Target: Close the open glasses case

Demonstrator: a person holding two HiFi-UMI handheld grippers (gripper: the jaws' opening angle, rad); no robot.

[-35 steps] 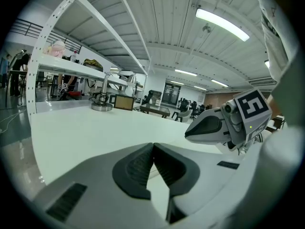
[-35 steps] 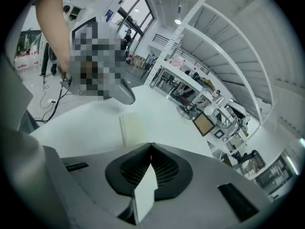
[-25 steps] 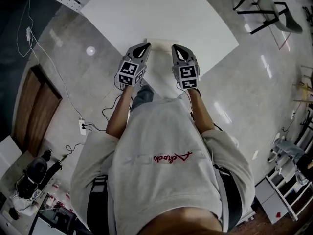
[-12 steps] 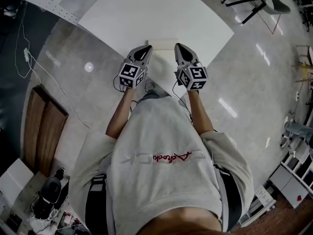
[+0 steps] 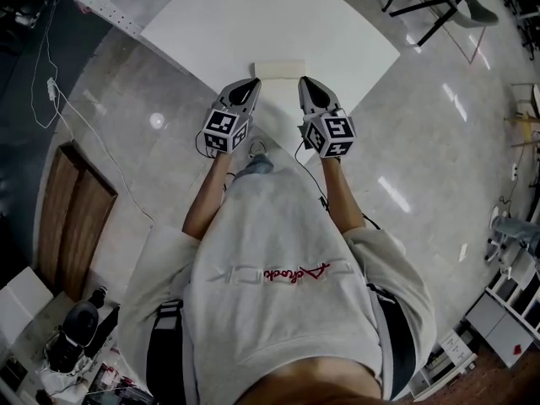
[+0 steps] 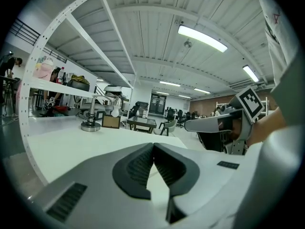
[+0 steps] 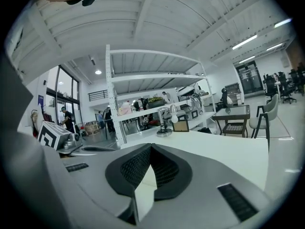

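Looking steeply down in the head view, a person in a grey sweatshirt [image 5: 278, 260] fills the lower half of the frame. The arms reach up toward the near edge of a white table [image 5: 295, 15] in the upper centre. The left gripper [image 5: 255, 82] and the right gripper [image 5: 302, 81] are held side by side just above centre, well apart from each other, tips over the table's edge. Each gripper's own view shows its jaws pressed together with nothing between them. The glasses case [image 5: 279, 68], a pale rectangle, lies on the table just beyond the two tips and between them. Whether its lid is up or down cannot be told. In the left gripper view, a metal stand [image 6: 90, 124] sits on the far tabletop at centre left.
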